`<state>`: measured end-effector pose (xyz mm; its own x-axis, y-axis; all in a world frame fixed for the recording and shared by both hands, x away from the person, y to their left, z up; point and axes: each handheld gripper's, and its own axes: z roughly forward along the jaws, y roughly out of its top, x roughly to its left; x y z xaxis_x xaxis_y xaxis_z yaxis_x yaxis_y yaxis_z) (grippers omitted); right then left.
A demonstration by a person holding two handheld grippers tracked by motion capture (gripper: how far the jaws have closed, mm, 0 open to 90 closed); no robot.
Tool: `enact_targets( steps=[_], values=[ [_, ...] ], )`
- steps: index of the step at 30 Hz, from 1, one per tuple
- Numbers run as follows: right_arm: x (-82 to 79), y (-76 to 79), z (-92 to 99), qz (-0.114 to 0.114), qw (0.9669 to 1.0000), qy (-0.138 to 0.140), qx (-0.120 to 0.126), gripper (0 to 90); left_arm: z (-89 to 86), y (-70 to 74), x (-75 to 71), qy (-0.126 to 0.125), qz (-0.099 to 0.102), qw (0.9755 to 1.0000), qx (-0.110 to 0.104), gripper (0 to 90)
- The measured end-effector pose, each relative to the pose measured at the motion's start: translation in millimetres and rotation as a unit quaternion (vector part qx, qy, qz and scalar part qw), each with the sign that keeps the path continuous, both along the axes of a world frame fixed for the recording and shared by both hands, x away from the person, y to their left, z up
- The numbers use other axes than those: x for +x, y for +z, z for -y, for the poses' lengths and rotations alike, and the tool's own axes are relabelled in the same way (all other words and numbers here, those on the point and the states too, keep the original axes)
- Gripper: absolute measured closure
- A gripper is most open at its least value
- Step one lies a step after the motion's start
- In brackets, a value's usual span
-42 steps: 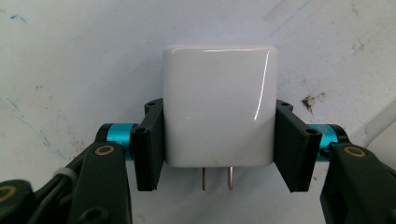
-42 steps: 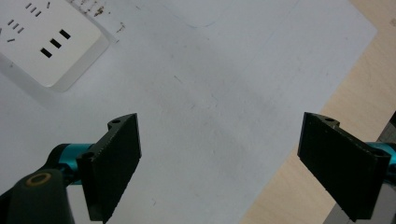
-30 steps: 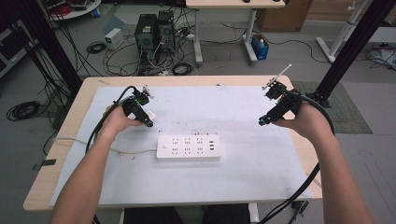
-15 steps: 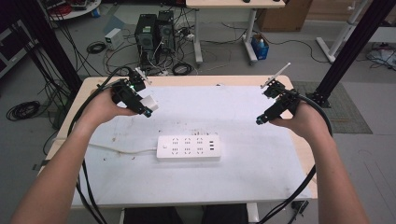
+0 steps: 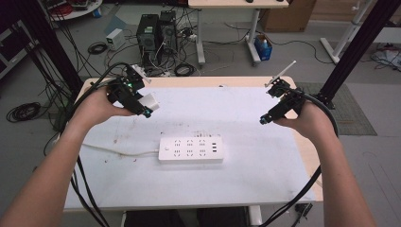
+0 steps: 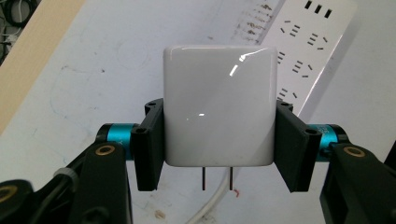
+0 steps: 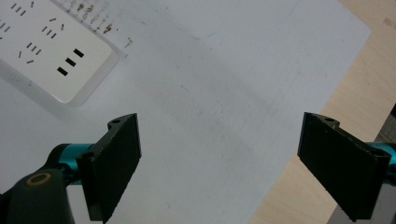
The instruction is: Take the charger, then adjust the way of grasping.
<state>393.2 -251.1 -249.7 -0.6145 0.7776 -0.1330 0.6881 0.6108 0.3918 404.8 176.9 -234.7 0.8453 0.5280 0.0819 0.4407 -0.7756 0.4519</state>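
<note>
A white square plug adapter (image 6: 218, 105) with two metal prongs pointing down is clamped between the jaws of my left gripper (image 6: 218, 144). In the high view the adapter (image 5: 149, 101) hangs in that gripper (image 5: 142, 105) above the table's left rear part. A white power strip (image 5: 190, 150) lies flat at the table's middle, its cable running off to the left; it also shows as the power strip (image 6: 308, 42) behind the adapter. My right gripper (image 5: 276, 106) hovers over the right rear of the table, its jaws wide apart with nothing between them (image 7: 219, 172).
A white sheet (image 5: 246, 118) covers the wooden table (image 5: 217, 81); its bare wood edge (image 7: 355, 88) lies close to the right gripper. Computer towers and cables stand on the floor beyond the table. Black frame posts rise at both rear sides.
My left hand has lifted the adapter up and away from the table surface, toward the rear left. The right hand has stayed where it was.
</note>
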Motion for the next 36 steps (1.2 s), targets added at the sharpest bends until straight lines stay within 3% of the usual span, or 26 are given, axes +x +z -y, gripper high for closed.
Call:
enact_targets(
  steps=[4,11,14,16,21,27,28,29,34,36],
  values=[
    [0.3,-0.8,1.9,-0.004,1.0,-0.003,0.002,12.8,-1.7,-0.9,0.5,-0.002,0.004,1.0,0.001,42.5],
    [1.8,-2.8,3.0,-0.012,0.9995,-0.015,0.023,12.8,5.0,-7.6,1.0,-0.047,0.023,0.9984,-0.02,42.5],
    [1.8,-1.9,-0.5,-0.012,0.9995,-0.012,0.025,12.8,11.6,-12.0,0.5,-0.078,0.039,0.9955,-0.036,42.5],
    [1.5,-0.5,-3.6,-0.011,0.9995,-0.007,0.029,12.8,16.5,-15.9,0.5,-0.093,0.037,0.9933,-0.058,42.5],
    [1.3,4.7,-10.6,-0.01,0.999,-0.006,0.044,12.8,33.4,-26.1,0.7,-0.112,0.049,0.9902,-0.068,42.5],
    [0.4,5.8,-17.5,-0.014,0.9976,-0.01,0.067,12.8,52.7,-34.8,-2.6,-0.139,0.075,0.9829,-0.095,42.5],
    [0.4,5.8,-17.5,-0.014,0.9976,-0.01,0.067,12.8,52.7,-34.8,-2.6,-0.139,0.075,0.9829,-0.095,42.5],
    [0.1,5.3,-19.1,-0.016,0.9971,-0.015,0.073,12.8,59.2,-37.6,-4.6,-0.149,0.085,0.9803,-0.098,42.5],
    [0.1,3.4,-23.9,-0.036,0.9921,-0.008,0.12,17.8,73.4,-42.5,-8.4,-0.165,0.097,0.9766,-0.098,42.5],
    [-0.5,3.6,-27.1,-0.047,0.9877,-0.009,0.149,17.8,78.2,-43.6,-9.7,-0.172,0.105,0.9746,-0.099,42.5]
  ],
)
